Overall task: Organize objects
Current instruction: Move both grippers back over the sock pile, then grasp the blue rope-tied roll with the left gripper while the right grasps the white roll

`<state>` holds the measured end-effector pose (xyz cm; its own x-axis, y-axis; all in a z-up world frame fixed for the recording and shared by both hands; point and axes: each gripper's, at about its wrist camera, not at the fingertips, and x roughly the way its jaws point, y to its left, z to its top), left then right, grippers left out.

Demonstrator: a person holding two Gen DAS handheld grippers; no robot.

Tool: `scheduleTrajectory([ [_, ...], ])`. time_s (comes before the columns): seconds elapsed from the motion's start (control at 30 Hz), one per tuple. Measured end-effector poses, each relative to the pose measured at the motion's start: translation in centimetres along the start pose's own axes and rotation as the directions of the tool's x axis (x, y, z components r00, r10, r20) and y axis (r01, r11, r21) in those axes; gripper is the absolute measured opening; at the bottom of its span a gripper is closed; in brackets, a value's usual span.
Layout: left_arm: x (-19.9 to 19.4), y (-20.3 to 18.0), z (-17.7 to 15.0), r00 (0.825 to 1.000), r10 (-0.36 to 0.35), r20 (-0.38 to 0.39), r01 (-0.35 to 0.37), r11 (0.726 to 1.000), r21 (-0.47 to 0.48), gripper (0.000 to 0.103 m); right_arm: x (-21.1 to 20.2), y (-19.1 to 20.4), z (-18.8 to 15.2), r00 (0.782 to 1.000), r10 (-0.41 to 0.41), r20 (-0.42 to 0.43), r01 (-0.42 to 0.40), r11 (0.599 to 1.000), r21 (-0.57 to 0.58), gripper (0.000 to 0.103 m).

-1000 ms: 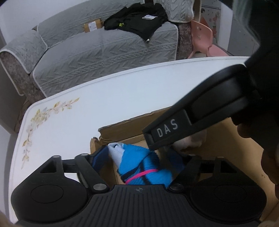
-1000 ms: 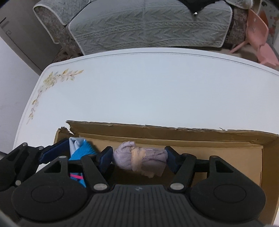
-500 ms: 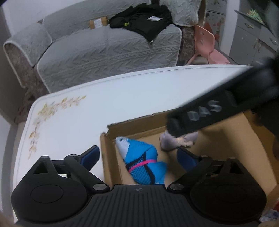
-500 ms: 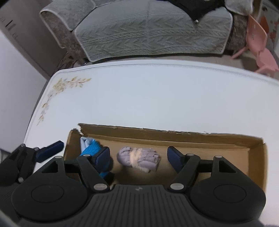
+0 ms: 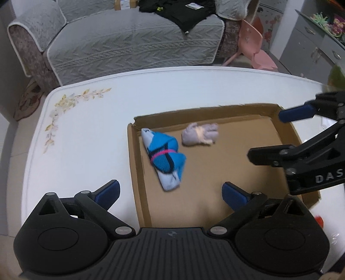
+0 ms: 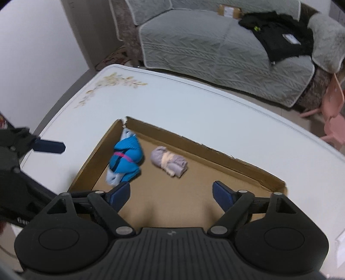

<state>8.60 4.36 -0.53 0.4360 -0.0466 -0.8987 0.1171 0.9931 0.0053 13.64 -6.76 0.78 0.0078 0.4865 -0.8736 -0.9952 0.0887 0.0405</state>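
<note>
A rolled blue sock bundle (image 5: 165,155) (image 6: 126,158) with a pink stripe lies in the left part of a shallow cardboard tray (image 5: 237,163) (image 6: 194,144). To its right, a lilac sock bundle (image 5: 200,134) (image 6: 169,161) rests near the tray's far wall. My left gripper (image 5: 170,191) hangs open above the tray's left edge, holding nothing. My right gripper (image 6: 171,192) hovers over the tray floor, its jaws opening with nothing between them. Its fingers (image 5: 295,113) reach in from the right in the left wrist view. One of the left gripper's fingers (image 6: 49,146) shows at the left of the right wrist view.
The tray sits on a white table (image 5: 86,133) with a floral print near its far left corner. Behind it stands a grey sofa (image 5: 129,43) with a black garment (image 5: 185,13). A pink chair (image 5: 252,43) and a grey cabinet (image 5: 312,47) are at the far right.
Both grippers have opened, let go of the sock bundles and risen. The blue and lilac bundles now lie loose in the tray. The right gripper has drawn away to the right.
</note>
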Motion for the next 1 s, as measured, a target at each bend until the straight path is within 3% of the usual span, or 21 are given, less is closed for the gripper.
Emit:
scheduleTrajectory([
  [0.1, -1.9, -0.7, -1.0, 0.999, 0.03, 0.019, -0.03, 1.0, 0.0, 0.102, -1.7, 0.6, -1.0, 1.0, -0.017, 0.004, 0.017, 0.998, -0.052, 0.085],
  [0.23, -4.2, -1.0, -2.7, 1.0, -0.001, 0.018, 0.001, 1.0, 0.003, 0.102, -4.3, 1.3, -2.2, 0.999, -0.027, 0.019, 0.029, 0.993, -0.11, 0.087],
  [0.3, -5.1, -1.2, -3.9, 1.0, 0.004, 0.021, -0.005, 0.999, 0.043, 0.103, -5.7, 1.6, -3.4, 0.999, -0.031, 0.028, 0.035, 0.99, -0.14, 0.091],
  [0.5, -6.8, -1.2, -8.0, 0.999, 0.038, 0.006, -0.039, 0.991, 0.132, 0.102, -8.0, 2.0, -7.2, 0.999, -0.044, 0.018, 0.046, 0.984, -0.174, 0.091],
  [0.67, -7.6, -1.1, -11.3, 1.0, 0.029, -0.013, -0.025, 0.978, 0.208, 0.102, -9.6, 2.2, -10.9, 0.999, -0.032, 0.011, 0.033, 0.984, -0.174, 0.091],
  [0.77, -6.7, -1.9, -13.6, 0.998, 0.035, -0.046, -0.018, 0.945, 0.328, 0.102, -9.8, 2.5, -14.0, 1.0, -0.008, -0.008, 0.006, 0.984, -0.176, 0.091],
  [0.87, -5.5, -3.0, -15.9, 0.997, 0.069, -0.039, -0.043, 0.883, 0.467, 0.102, -8.7, 2.6, -17.3, 0.998, 0.008, -0.068, -0.019, 0.986, -0.165, 0.091],
  [0.93, -4.4, -3.4, -17.1, 0.996, 0.083, -0.043, -0.049, 0.855, 0.517, 0.102, -7.2, 2.6, -19.4, 0.994, 0.01, -0.109, -0.023, 0.992, -0.123, 0.09],
  [1.0, -3.1, -3.4, -18.2, 0.992, 0.1, -0.081, -0.041, 0.844, 0.535, 0.101, -5.7, 2.6, -21.0, 0.99, 0.019, -0.137, -0.029, 0.997, -0.071, 0.086],
])
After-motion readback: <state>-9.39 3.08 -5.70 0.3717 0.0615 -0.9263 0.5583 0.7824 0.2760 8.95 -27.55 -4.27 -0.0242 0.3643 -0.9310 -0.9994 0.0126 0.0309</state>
